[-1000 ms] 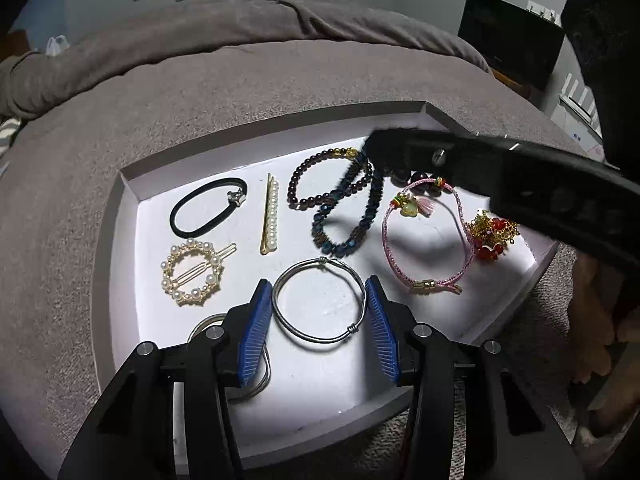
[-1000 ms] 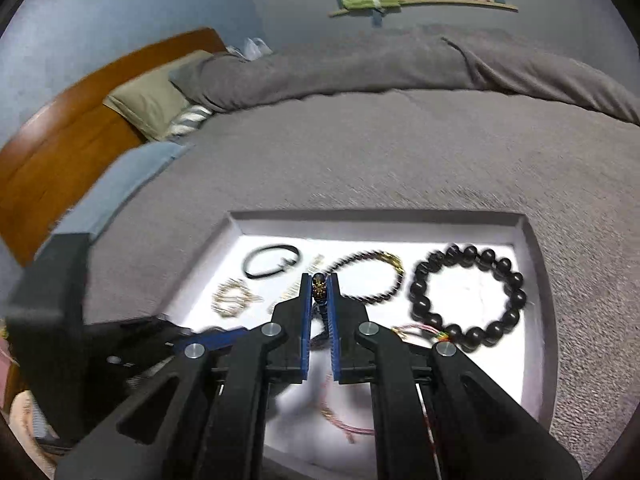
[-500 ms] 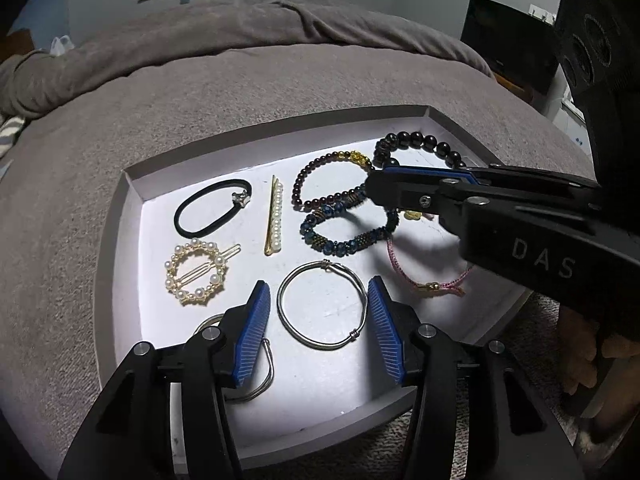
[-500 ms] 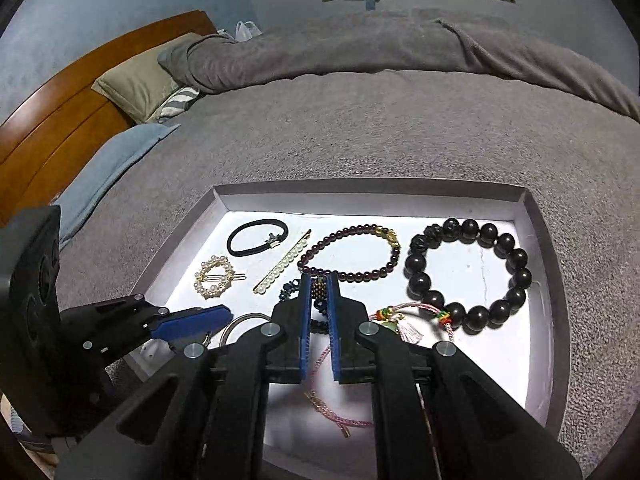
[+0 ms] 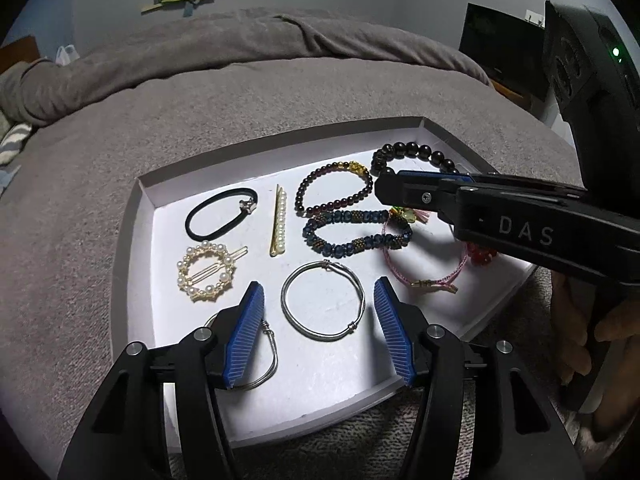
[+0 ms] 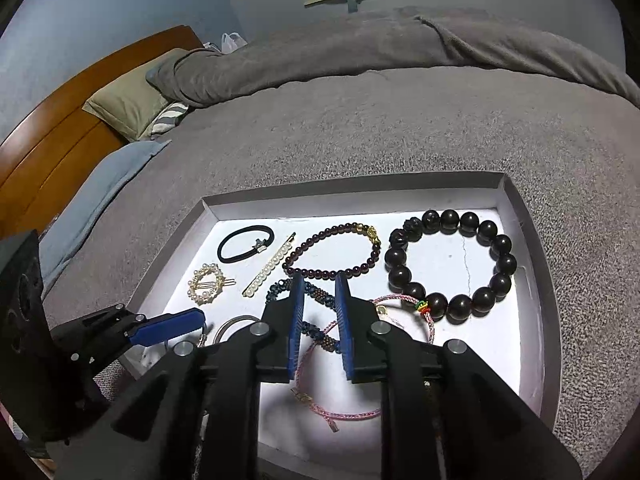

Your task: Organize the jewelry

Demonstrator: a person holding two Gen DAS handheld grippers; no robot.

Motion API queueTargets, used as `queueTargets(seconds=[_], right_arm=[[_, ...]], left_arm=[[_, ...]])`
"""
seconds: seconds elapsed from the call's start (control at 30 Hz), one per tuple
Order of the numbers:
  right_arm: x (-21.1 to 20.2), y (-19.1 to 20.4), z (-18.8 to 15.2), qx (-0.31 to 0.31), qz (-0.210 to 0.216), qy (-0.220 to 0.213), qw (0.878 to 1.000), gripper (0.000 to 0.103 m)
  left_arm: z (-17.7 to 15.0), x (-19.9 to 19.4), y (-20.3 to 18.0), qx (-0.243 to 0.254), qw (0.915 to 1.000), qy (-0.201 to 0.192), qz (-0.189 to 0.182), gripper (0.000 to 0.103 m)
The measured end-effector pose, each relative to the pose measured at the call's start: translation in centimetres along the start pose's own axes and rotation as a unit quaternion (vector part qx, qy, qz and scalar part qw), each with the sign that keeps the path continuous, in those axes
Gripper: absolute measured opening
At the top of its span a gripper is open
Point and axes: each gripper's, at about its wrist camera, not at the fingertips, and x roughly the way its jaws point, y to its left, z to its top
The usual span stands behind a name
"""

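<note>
A white tray on the grey bed holds the jewelry. My left gripper hovers low at the tray's near side. Its jaws are opening, a silver bangle lies on the tray between them, and the pads do not touch it. A second silver bangle pokes out under its left finger. My right gripper reaches in from the right. Its jaws are opening over the blue bead bracelet, which lies flat on the tray with one strand in the gap, unpressed.
Also in the tray: a black hair tie, pearl bar clip, pearl ring clip, dark red bead bracelet, big black bead bracelet, pink cord bracelet. A hand holds the right gripper's handle.
The right gripper lowered the blue bead bracelet onto the tray below the dark red one, then its jaws parted off it. The left jaws widened a little around the silver bangle.
</note>
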Motion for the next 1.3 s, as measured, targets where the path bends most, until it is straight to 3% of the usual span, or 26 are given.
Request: queueTargets(seconds=[0.37,0.53,0.7,0.8,0.93,1.13,1.2,1.3], right_arm=[[0.3,-1.0,-0.2,0.033,0.021,0.01,0.999,0.016],[-2.7,-1.1,-0.6,0.026,-0.015,-0.022,0.999,0.016],[-6.9,-0.8,-1.7,0.017,-0.039,-0.063,0.997,0.017],[-8.6,-1.0,-3.1,0.013,-0.057,-0.077,0.995,0.032],[-10.5,-1.7,-5.2,0.018,-0.061,-0.077,0.995,0.036],[-13.2,-2.1,-6.7,0.021,-0.059,-0.09,0.994,0.067],[-14.0,-1.9,-6.9,0.02,-0.057,-0.093,0.994,0.096],[-15.0,-1.6,-7.5,0.016,-0.061,-0.095,0.993,0.098]], left_arm=[[-0.2,0.2,0.4,-0.01,0.9999,0.0,-0.004,0.062],[-0.1,-0.5,0.0,-0.006,0.9999,-0.015,0.003,0.062],[-0.2,-3.0,-0.8,0.005,0.9978,-0.061,0.026,0.062],[-0.4,-4.7,-1.3,0.008,0.9953,-0.087,0.042,0.067],[-0.8,-7.1,-2.5,0.018,0.9907,-0.119,0.064,0.074],[-2.2,-9.9,-3.2,0.002,0.9896,-0.129,0.064,0.084],[-2.8,-10.8,-2.9,-0.017,0.9903,-0.128,0.051,0.091],[-3.4,-11.7,-2.8,-0.034,0.9904,-0.127,0.041,0.095]])
